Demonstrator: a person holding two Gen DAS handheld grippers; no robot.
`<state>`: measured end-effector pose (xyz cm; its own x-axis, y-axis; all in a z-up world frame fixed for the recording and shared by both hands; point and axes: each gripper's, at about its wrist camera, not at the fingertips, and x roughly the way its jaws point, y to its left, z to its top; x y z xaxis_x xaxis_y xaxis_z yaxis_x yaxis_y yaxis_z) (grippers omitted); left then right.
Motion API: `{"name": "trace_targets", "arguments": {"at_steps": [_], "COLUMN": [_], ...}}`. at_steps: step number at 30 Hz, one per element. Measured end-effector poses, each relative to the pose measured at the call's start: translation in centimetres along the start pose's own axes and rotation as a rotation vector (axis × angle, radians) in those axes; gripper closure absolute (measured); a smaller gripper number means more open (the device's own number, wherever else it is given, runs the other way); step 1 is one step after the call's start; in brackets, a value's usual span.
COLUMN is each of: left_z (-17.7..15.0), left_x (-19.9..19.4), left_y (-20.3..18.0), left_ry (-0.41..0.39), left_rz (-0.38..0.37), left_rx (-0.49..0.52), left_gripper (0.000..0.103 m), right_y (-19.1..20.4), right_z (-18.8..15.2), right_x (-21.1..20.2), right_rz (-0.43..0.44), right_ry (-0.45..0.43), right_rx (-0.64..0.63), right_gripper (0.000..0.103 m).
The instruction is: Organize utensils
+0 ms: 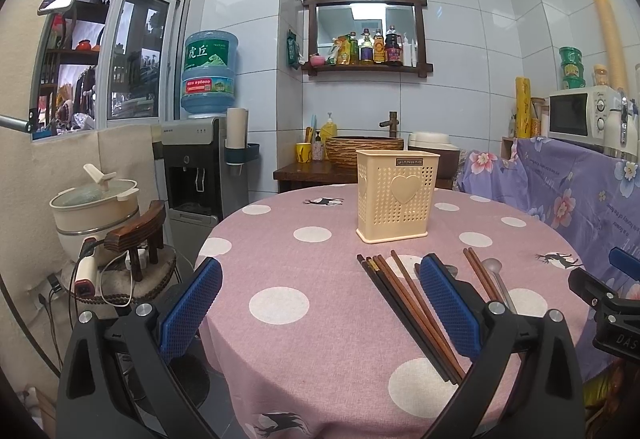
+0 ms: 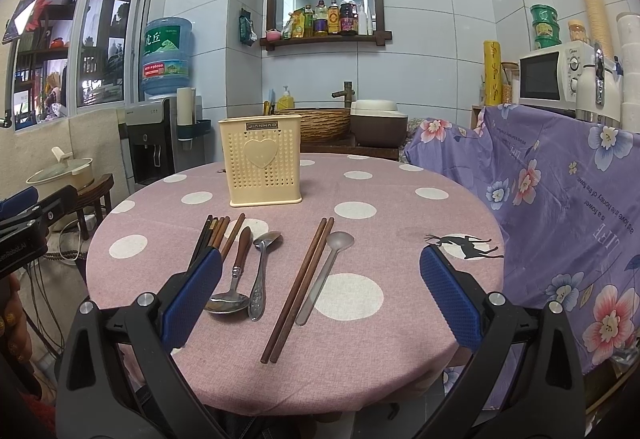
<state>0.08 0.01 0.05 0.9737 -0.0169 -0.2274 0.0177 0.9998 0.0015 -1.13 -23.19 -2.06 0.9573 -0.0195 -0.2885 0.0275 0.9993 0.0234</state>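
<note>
A cream perforated utensil holder [image 1: 397,195] [image 2: 264,161] with a heart on its face stands upright on the round pink dotted table [image 1: 312,335] [image 2: 400,207]. In front of it lie a bundle of dark and brown chopsticks [image 1: 404,309] [image 2: 214,233], a wooden-handled spoon [image 2: 236,275], a metal spoon [image 2: 262,271], a pair of brown chopsticks [image 2: 298,289] [image 1: 482,275] and a translucent spoon [image 2: 324,273] [image 1: 498,279]. My left gripper [image 1: 320,307] hovers open over the table's near left. My right gripper [image 2: 320,299] is open above the brown pair. Neither holds anything.
A chair draped in purple floral cloth [image 2: 560,199] stands right of the table. A water dispenser [image 1: 196,167], a stool with a pot [image 1: 96,207] and cables are on the left. A wooden sink counter [image 1: 320,171] is behind the table.
</note>
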Motion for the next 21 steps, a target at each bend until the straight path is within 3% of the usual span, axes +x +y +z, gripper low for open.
{"name": "trace_targets", "arguments": {"at_steps": [21], "left_z": [-0.74], "left_x": [0.21], "left_y": [0.59], "left_ry": [0.034], "left_rz": [0.01], "left_rx": [0.008], "left_gripper": [0.005], "right_y": [0.6], "right_z": [-0.86], "right_x": [0.5], "right_rz": [0.001], "right_ry": [0.012], "right_rx": [-0.002], "right_gripper": [0.005]}}
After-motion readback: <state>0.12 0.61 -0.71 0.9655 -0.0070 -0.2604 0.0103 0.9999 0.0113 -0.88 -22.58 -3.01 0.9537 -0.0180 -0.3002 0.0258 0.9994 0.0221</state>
